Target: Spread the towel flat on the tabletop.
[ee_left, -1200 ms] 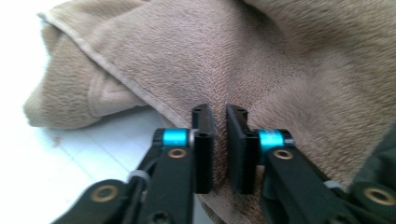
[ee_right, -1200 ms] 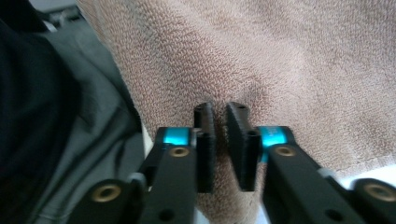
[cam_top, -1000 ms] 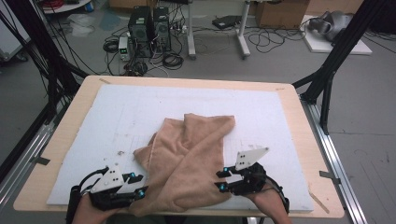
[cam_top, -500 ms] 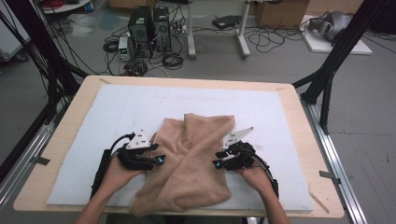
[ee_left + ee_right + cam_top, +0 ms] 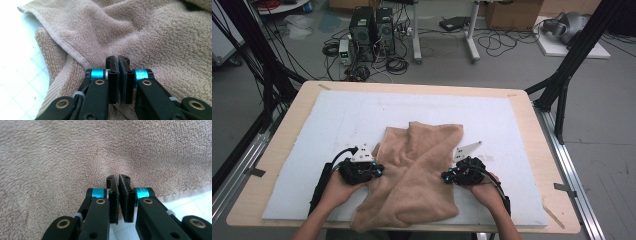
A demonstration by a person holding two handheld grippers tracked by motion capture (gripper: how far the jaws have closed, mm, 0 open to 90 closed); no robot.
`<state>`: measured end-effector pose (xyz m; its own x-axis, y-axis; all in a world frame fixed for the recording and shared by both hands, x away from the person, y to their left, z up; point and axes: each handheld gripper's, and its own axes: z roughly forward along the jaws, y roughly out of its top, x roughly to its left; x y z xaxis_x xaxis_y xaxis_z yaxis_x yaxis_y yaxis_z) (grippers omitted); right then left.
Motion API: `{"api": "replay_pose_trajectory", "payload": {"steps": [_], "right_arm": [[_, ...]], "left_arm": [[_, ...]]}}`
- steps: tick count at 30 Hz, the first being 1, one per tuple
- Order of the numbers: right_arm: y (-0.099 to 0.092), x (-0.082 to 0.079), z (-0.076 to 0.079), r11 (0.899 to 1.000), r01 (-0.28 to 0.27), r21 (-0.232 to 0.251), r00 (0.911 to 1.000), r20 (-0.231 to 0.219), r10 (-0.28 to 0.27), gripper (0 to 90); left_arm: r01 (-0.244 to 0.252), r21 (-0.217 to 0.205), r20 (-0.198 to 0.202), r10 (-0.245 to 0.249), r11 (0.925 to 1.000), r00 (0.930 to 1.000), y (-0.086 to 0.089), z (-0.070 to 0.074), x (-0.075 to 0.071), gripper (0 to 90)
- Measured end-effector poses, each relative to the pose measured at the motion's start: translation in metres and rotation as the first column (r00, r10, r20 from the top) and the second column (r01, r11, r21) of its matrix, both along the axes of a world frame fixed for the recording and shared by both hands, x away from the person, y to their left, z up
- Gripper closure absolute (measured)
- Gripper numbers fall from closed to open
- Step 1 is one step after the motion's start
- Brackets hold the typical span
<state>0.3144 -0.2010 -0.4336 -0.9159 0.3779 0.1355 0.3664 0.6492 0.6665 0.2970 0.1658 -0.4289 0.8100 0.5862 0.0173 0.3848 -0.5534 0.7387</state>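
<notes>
1. Hidden: whether terry is pinched between my pads, which are pressed together, cannot be told.
2. My left gripper and right gripper have just clenched at the towel's side edges.
3. The tan towel lies rumpled, folded over itself, on the white mat, its near end overhanging.

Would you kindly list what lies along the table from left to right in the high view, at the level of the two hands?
Bare pale wooden table edge → white foam mat → left gripper → crumpled tan terry towel → right gripper → white mat again → wooden edge.
</notes>
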Motion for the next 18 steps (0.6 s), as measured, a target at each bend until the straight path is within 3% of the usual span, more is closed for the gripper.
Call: {"api": "replay_pose_trajectory", "payload": {"steps": [7, 11, 18], "right_arm": [[-0.012, -0.015, 0.008, 1.000, 0.000, 0.027, 1.0000, 0.007, 0.000, 86.5], [-0.016, -0.025, 0.013, 1.000, -0.014, 0.015, 0.9998, 0.013, 0.013, 86.5], [-0.019, -0.043, 0.018, 0.999, -0.038, 0.008, 0.9991, 0.021, 0.038, 86.5]], "left_arm": [[-0.019, -0.040, 0.004, 0.019, 0.9990, 0.9998, 0.011, 0.002, -0.009, 86.7], [-0.019, -0.049, -0.006, 0.019, 0.9986, 0.9998, 0.018, 0.002, -0.013, 86.7], [-0.032, -0.060, 0.017, 0.034, 0.9977, 0.9993, 0.029, 0.009, -0.030, 86.9]]}}
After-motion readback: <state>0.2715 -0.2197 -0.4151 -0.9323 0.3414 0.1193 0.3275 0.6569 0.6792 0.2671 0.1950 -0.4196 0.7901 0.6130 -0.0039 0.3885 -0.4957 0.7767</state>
